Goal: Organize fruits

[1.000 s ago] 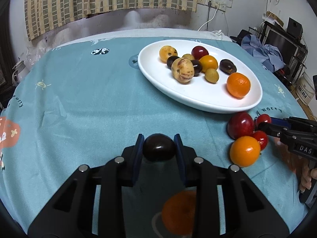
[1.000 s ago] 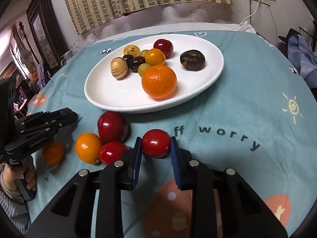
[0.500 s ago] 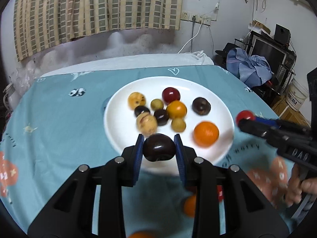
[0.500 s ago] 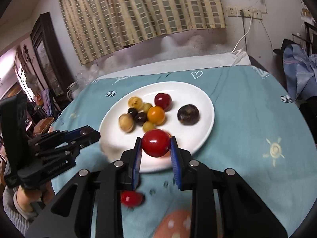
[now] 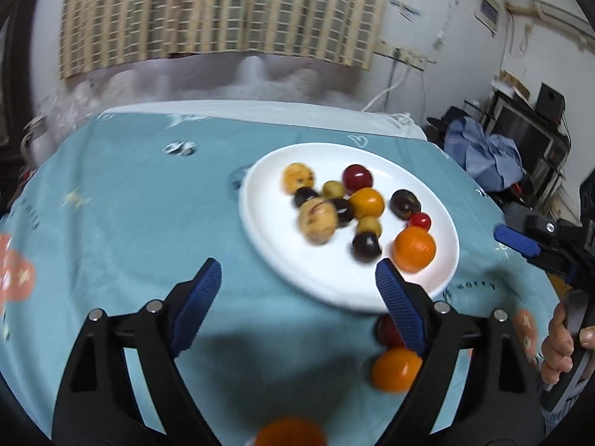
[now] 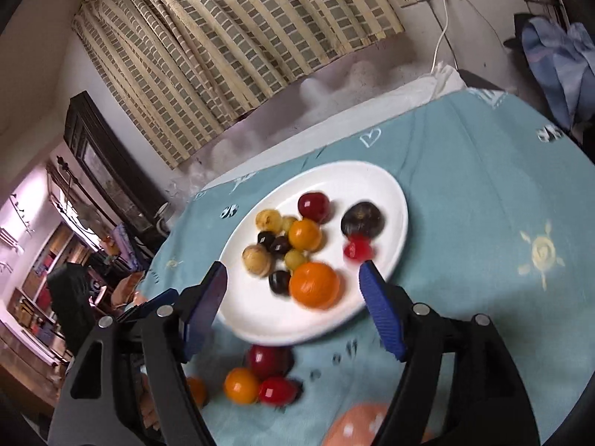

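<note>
A white plate [image 5: 319, 282] [image 6: 260, 316] on the teal tablecloth holds several fruits. A dark plum [image 5: 366, 247] [image 6: 279, 281] lies near its front, and a small red fruit [image 5: 420, 220] [image 6: 357, 249] lies beside a large orange [image 5: 414, 249] [image 6: 314, 284]. My left gripper [image 5: 297, 278] is open and empty above the plate's near edge. My right gripper [image 6: 292, 282] is open and empty above the plate. On the cloth in front of the plate lie a red plum [image 6: 268, 361], an orange fruit [image 6: 241, 385] [image 5: 396, 369] and a small red fruit [image 6: 275, 391].
Another orange fruit [image 5: 290, 432] lies at the near edge in the left wrist view. The right gripper shows at the right of the left wrist view [image 5: 535, 241]. Blue clothes [image 5: 487, 160] and clutter stand beyond the table's right side.
Both grippers opened and let go: the dark plum and the small red fruit now lie on the plate. Both grippers rose and tilted over the plate.
</note>
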`<control>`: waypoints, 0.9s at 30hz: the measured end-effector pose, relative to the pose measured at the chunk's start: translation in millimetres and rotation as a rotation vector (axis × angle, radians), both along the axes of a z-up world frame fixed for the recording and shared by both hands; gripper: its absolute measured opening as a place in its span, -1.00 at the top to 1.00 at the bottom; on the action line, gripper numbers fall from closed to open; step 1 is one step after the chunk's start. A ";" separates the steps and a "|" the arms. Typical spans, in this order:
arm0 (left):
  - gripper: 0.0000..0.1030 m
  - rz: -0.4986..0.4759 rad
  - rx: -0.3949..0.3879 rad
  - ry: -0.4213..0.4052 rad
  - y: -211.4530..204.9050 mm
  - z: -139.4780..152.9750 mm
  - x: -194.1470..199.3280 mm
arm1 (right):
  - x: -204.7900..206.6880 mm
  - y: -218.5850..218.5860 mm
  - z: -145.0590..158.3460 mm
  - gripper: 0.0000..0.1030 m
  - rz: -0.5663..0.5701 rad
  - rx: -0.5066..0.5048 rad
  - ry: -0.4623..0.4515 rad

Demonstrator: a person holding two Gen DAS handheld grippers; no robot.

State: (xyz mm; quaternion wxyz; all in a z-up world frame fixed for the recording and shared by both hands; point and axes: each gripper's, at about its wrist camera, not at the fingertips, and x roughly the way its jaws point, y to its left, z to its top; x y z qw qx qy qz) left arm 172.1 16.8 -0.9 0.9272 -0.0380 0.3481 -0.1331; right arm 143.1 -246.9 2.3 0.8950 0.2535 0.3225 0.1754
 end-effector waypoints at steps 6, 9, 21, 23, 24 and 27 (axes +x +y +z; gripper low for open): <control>-0.80 0.062 0.006 0.023 40.0 -15.3 -62.5 | -53.1 6.1 -6.3 -0.72 0.009 0.005 -0.012; -0.85 0.063 0.040 0.029 42.9 -23.2 -84.7 | -64.3 10.8 -9.4 -0.80 0.017 -0.006 -0.002; -0.88 0.019 0.192 0.002 12.6 -32.4 -87.6 | -55.5 24.4 -24.1 -0.81 0.057 -0.074 0.050; -0.88 0.015 0.201 -0.003 11.1 -32.0 -87.8 | -51.2 30.7 -31.2 -0.81 0.089 -0.072 0.082; -0.88 0.014 0.205 -0.007 10.6 -31.7 -88.1 | -49.2 33.1 -35.2 -0.81 0.108 -0.060 0.102; -0.89 0.013 0.211 -0.014 9.9 -31.0 -88.6 | -40.6 36.2 -47.8 -0.81 0.162 0.058 0.173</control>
